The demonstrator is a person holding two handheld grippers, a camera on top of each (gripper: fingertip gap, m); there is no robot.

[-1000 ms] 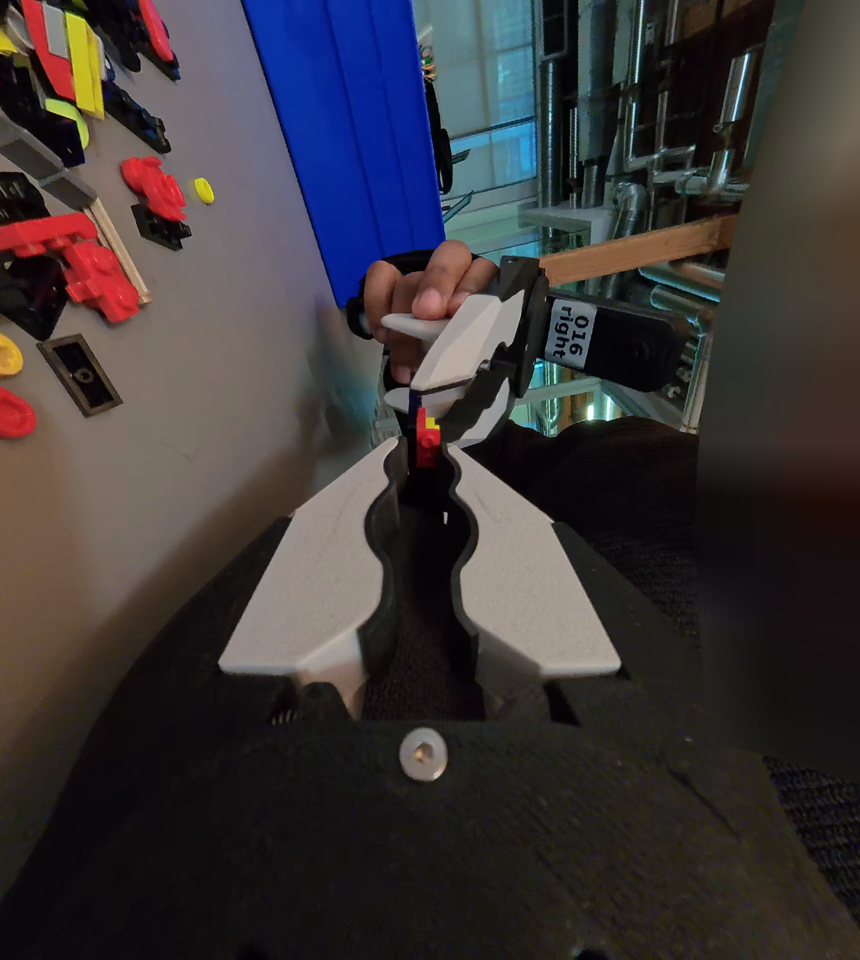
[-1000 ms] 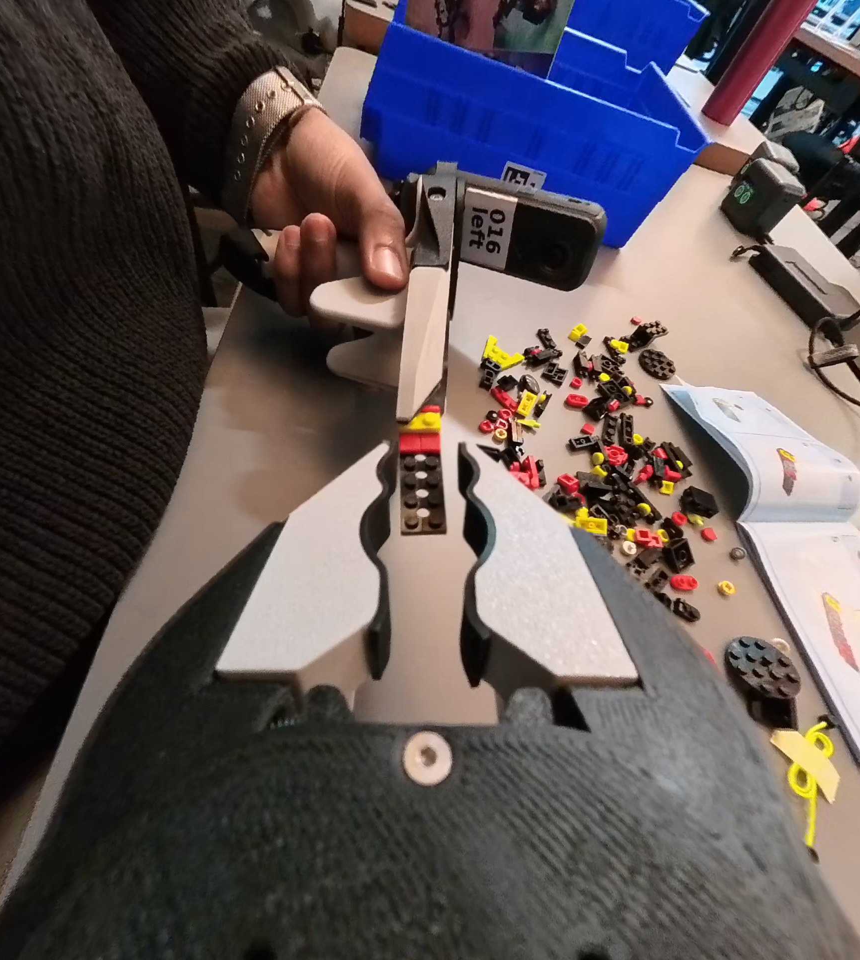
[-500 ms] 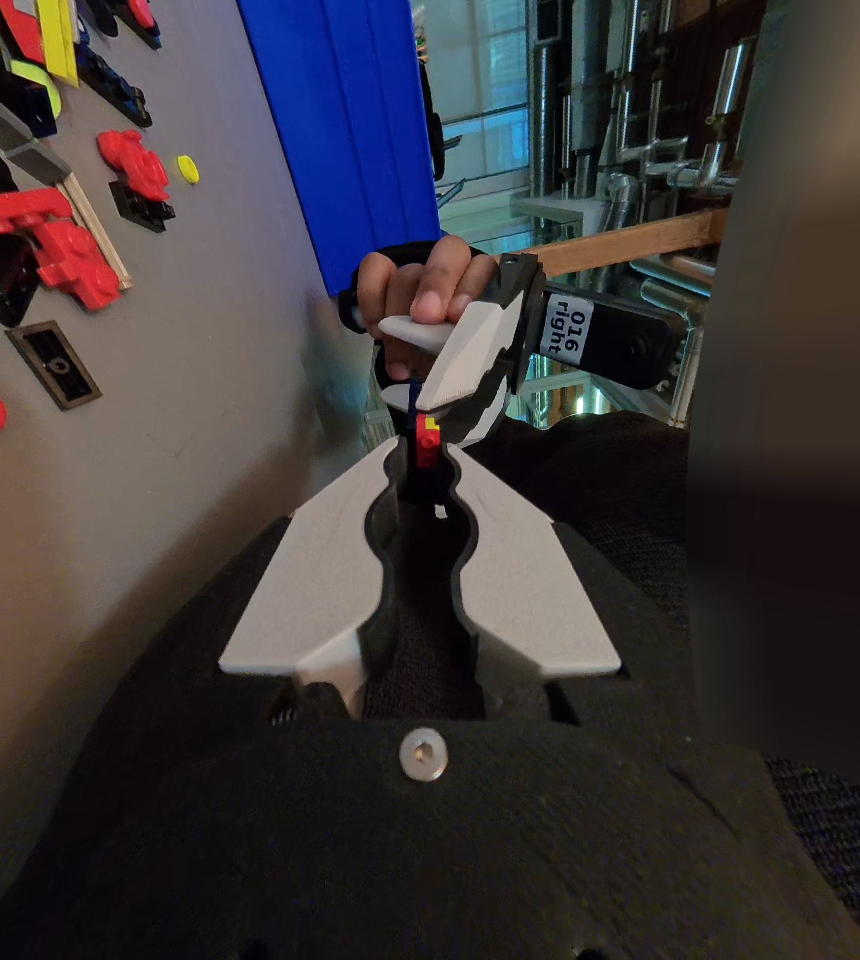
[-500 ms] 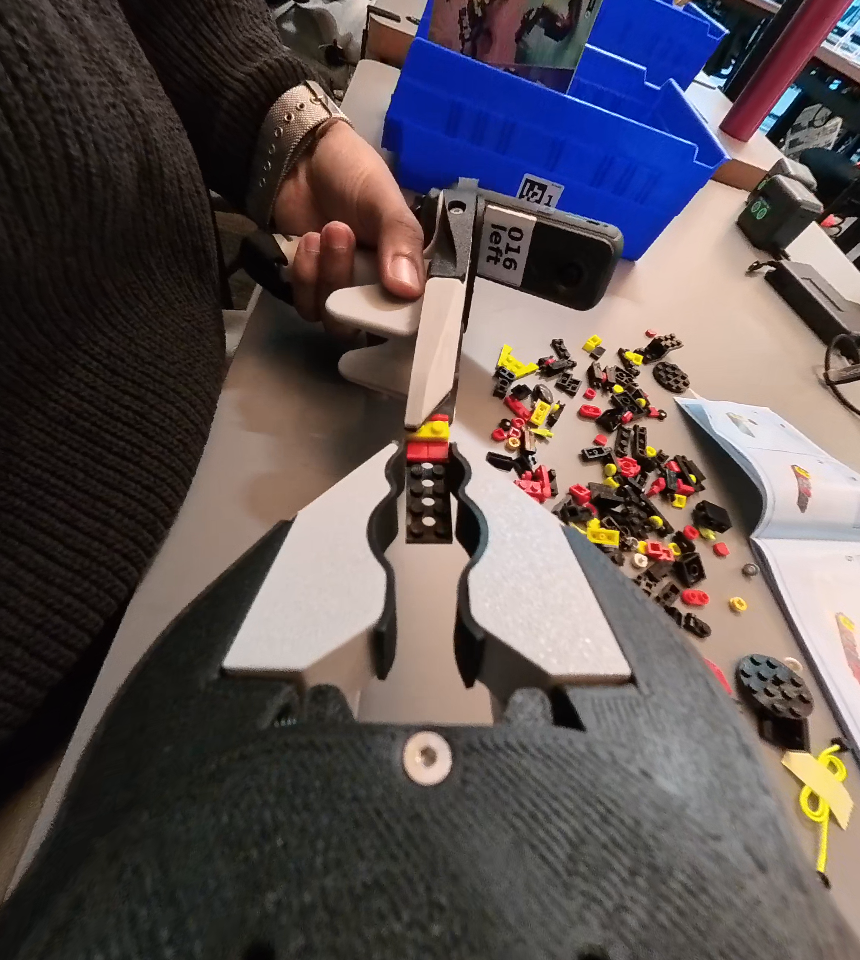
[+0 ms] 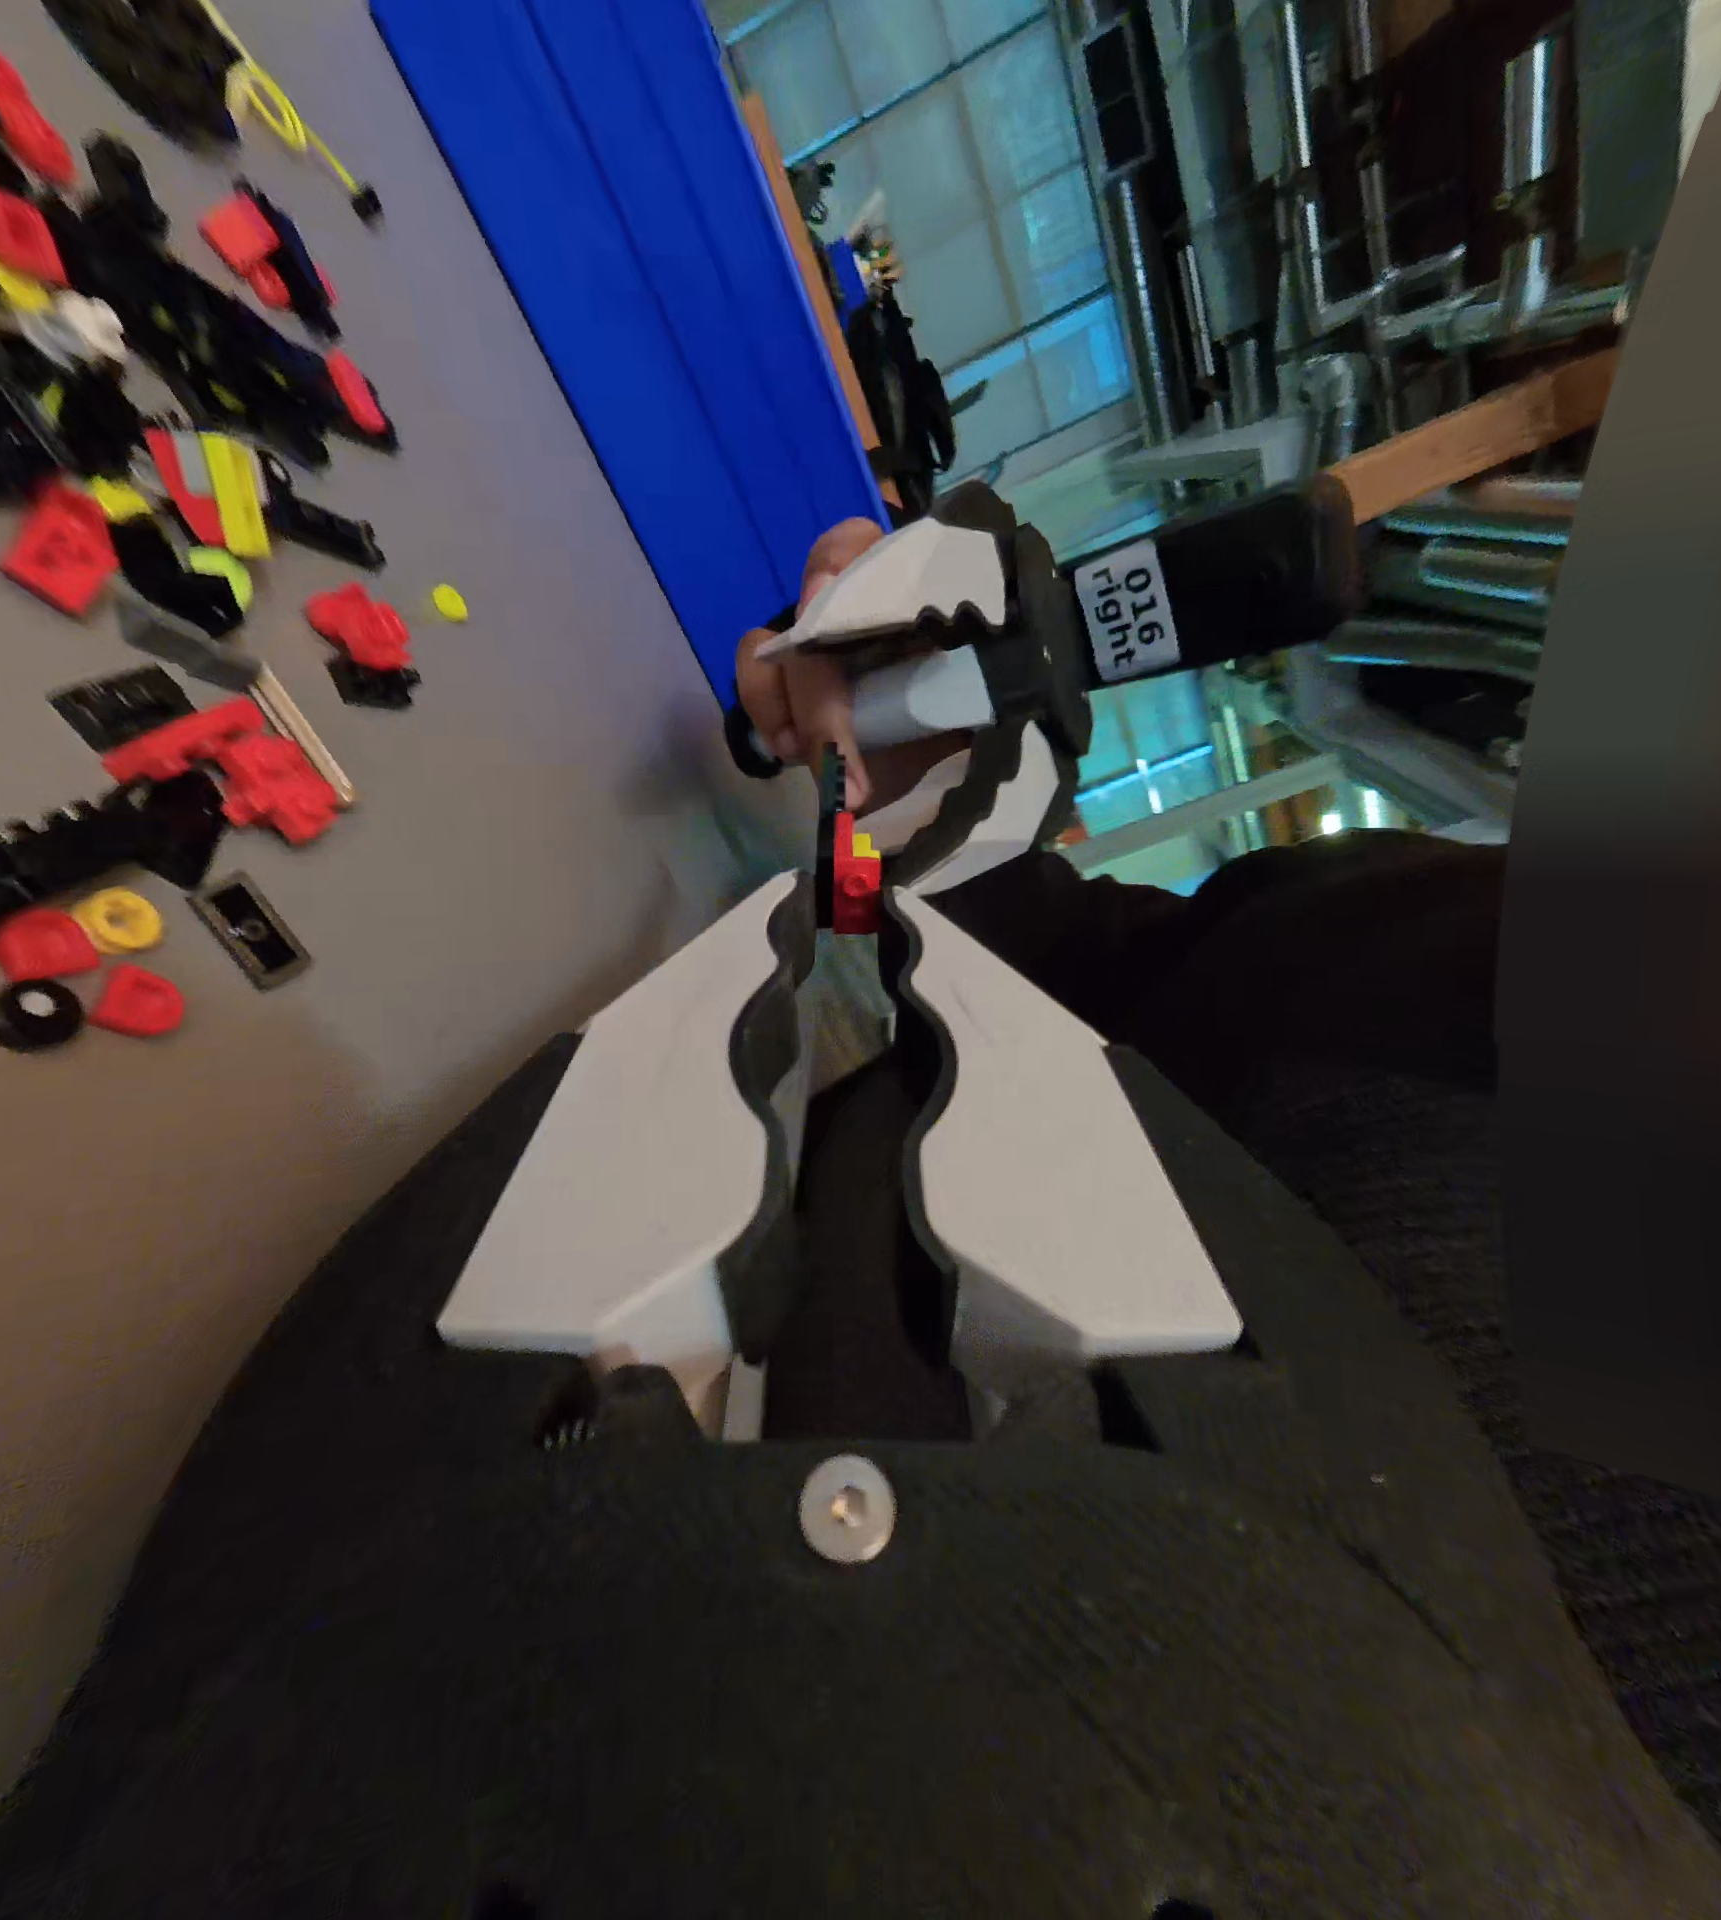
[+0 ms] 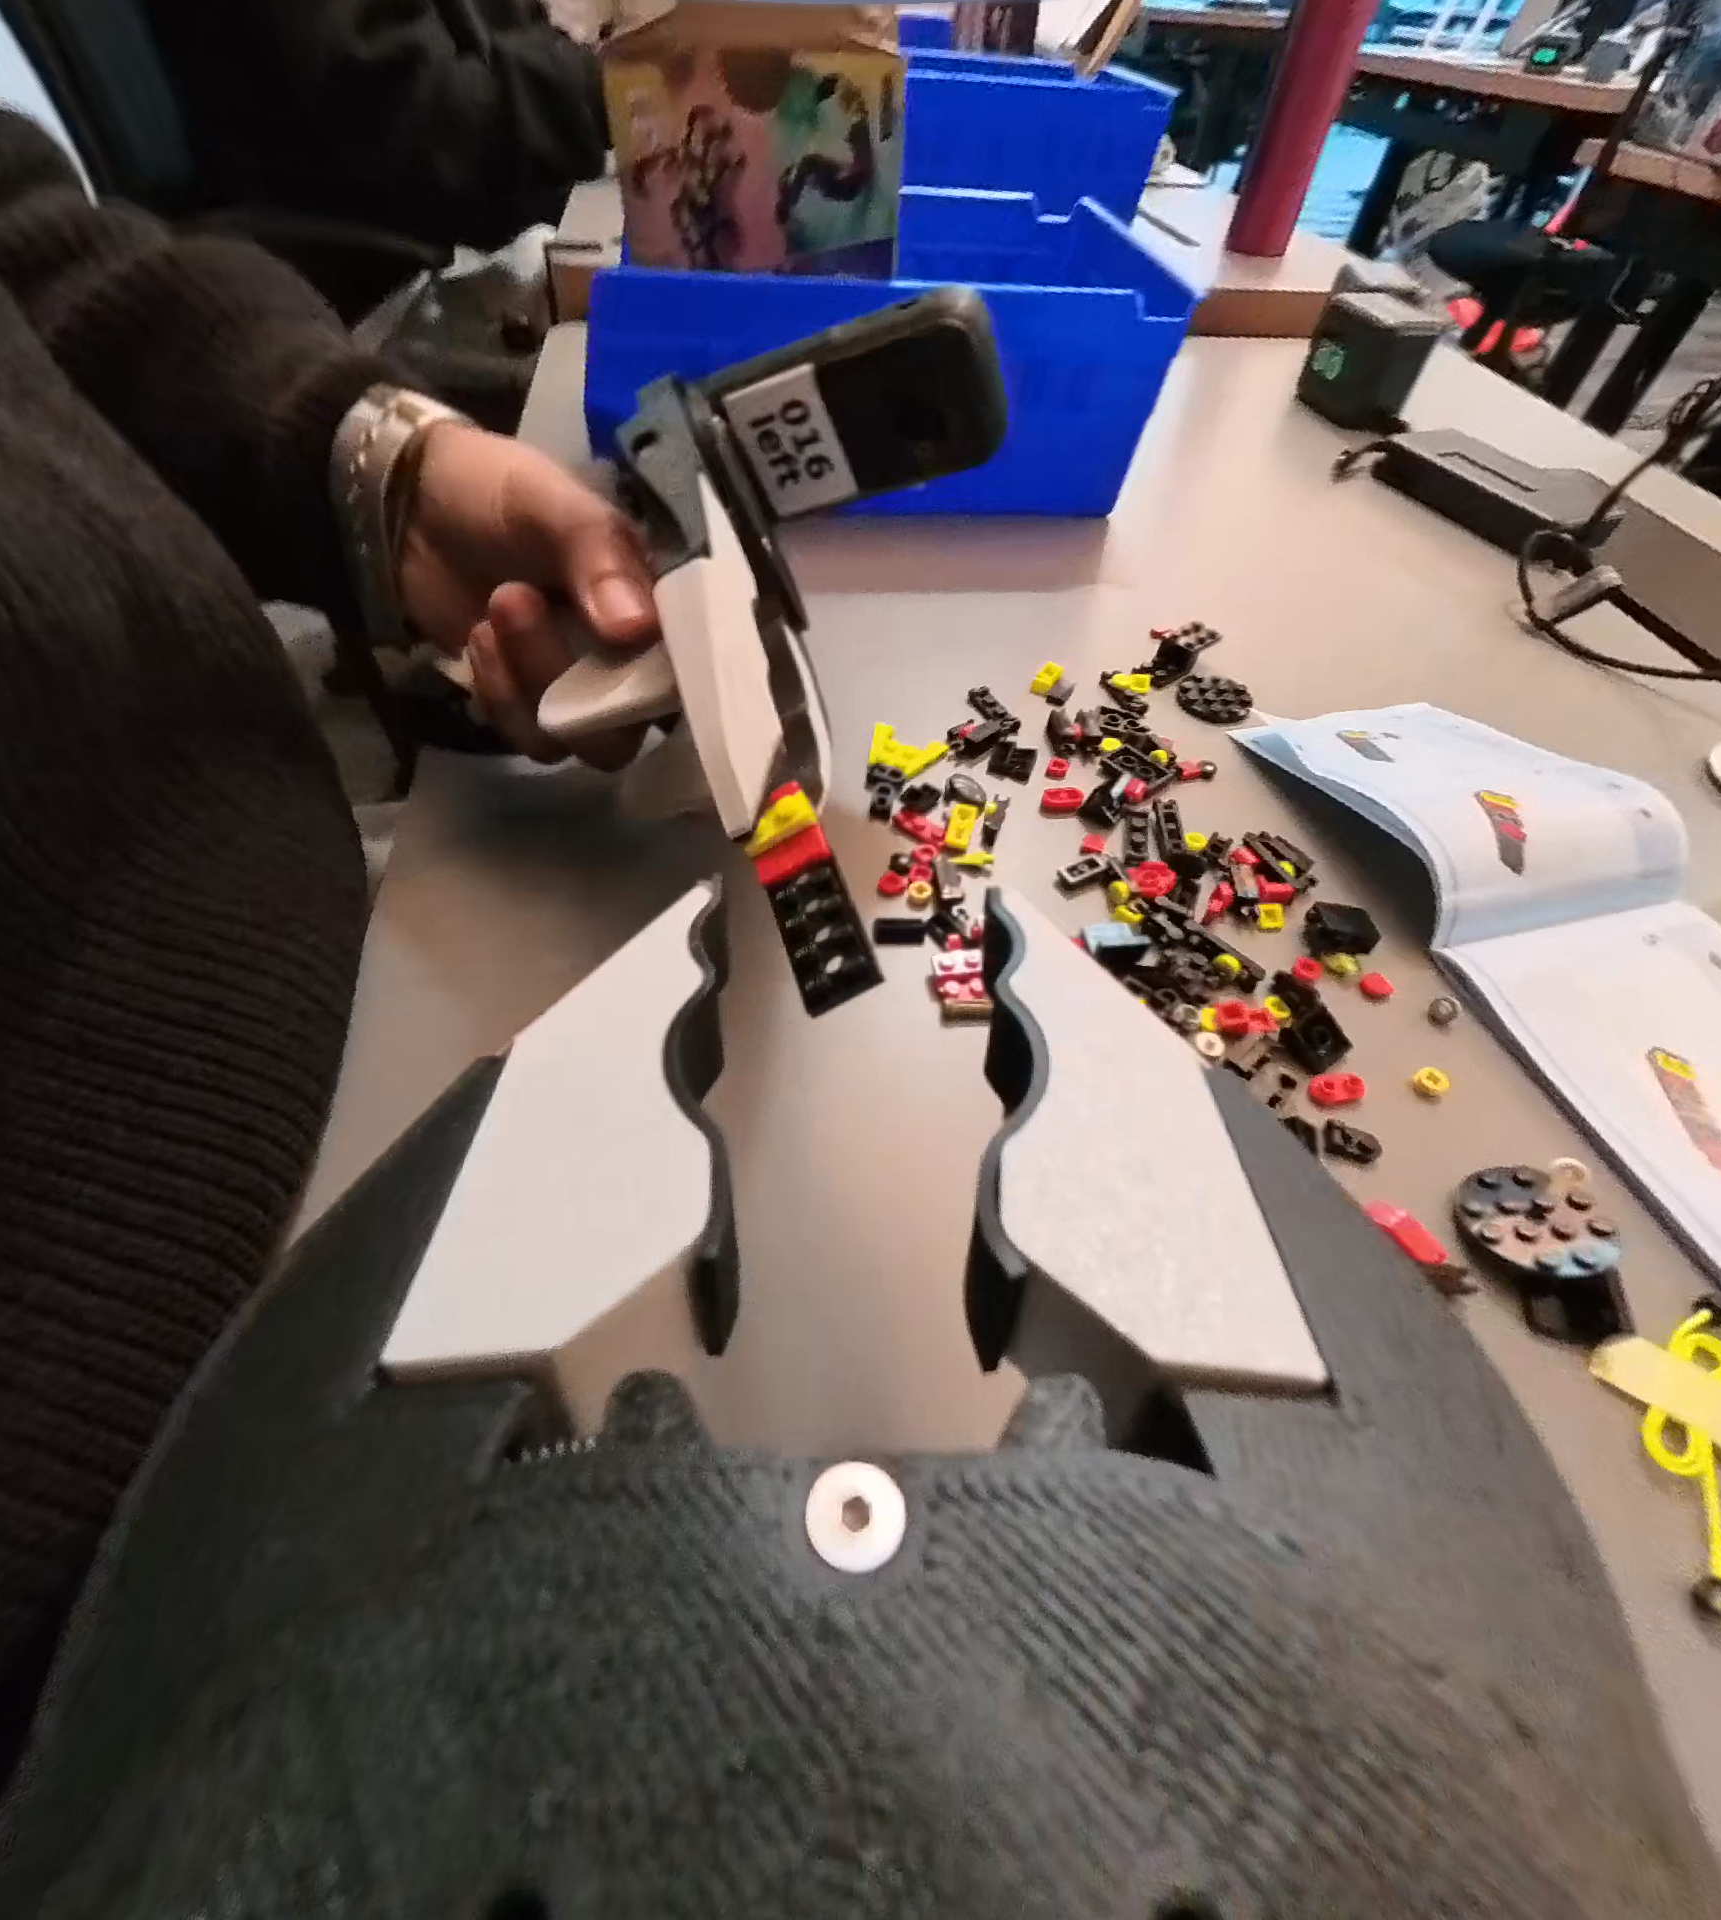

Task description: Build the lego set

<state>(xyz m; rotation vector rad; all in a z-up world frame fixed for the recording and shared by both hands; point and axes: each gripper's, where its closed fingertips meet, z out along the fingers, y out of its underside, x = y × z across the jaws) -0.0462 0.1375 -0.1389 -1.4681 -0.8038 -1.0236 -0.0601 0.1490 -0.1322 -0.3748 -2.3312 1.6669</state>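
A small lego assembly (image 6: 820, 925), a black studded plate with red and yellow bricks at one end, hangs in the air above the grey table (image 6: 1251, 582). My left gripper (image 5: 848, 899) is shut on its red and yellow end (image 5: 854, 878). It also shows in the right wrist view (image 6: 768, 821), held by a hand. My right gripper (image 6: 856, 914) is open. The black plate tilts between its fingers without touching them. In the left wrist view the right gripper (image 5: 835, 764) stands open just beyond the assembly.
Several loose red, yellow and black pieces (image 6: 1147, 862) lie on the table to the right, also seen in the left wrist view (image 5: 160, 468). An open instruction booklet (image 6: 1562, 883), a black round plate (image 6: 1531, 1221) and a yellow string (image 6: 1687, 1423) lie farther right. Blue bins (image 6: 939, 395) stand behind. Left and right tips are no more than a few centimetres apart.
My right gripper has opened and let go of the black plate. The left gripper alone holds the assembly now and has tilted it to the right.
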